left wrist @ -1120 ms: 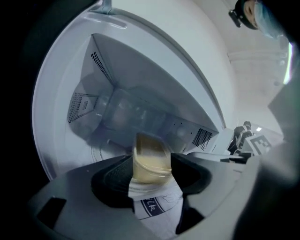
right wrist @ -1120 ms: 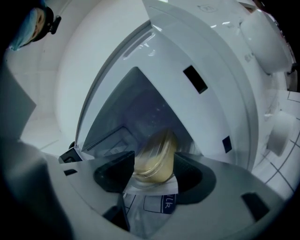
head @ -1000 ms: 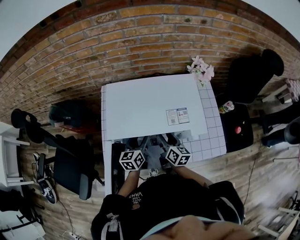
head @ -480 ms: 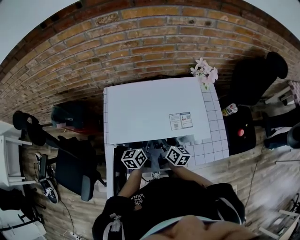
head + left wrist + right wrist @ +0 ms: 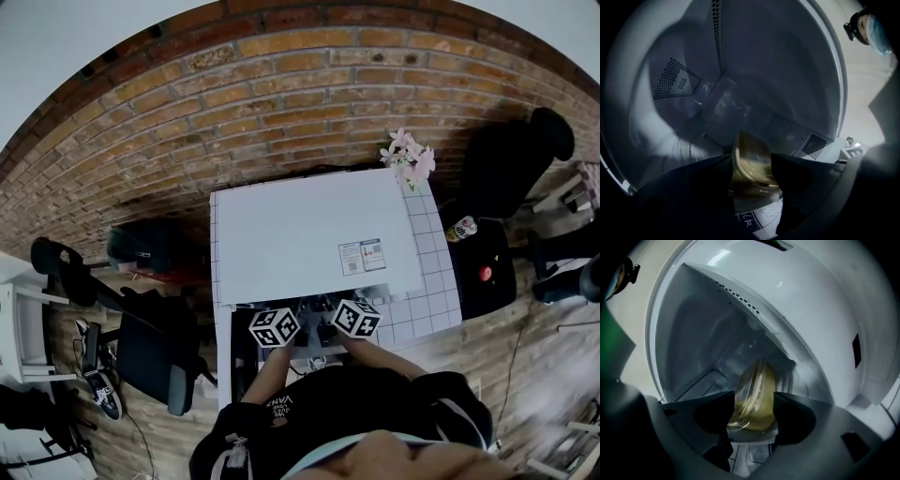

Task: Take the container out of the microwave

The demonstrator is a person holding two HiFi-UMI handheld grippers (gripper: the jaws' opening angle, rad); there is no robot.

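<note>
Container (image 5: 751, 157), clear rounded plastic tinted yellow, sits at the mouth of the white microwave (image 5: 309, 234), edge-on, its length running into the smooth, vent-perforated cavity. Left gripper (image 5: 752, 165) and right gripper (image 5: 751, 404) each clamp its sides. Its near end is hidden behind the jaws, and the left view is blurred.

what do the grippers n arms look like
The left gripper and right gripper each have two broad black fingers and carry a white cube printed with black square markers. The person wears a black short-sleeved top with white lettering.
</note>
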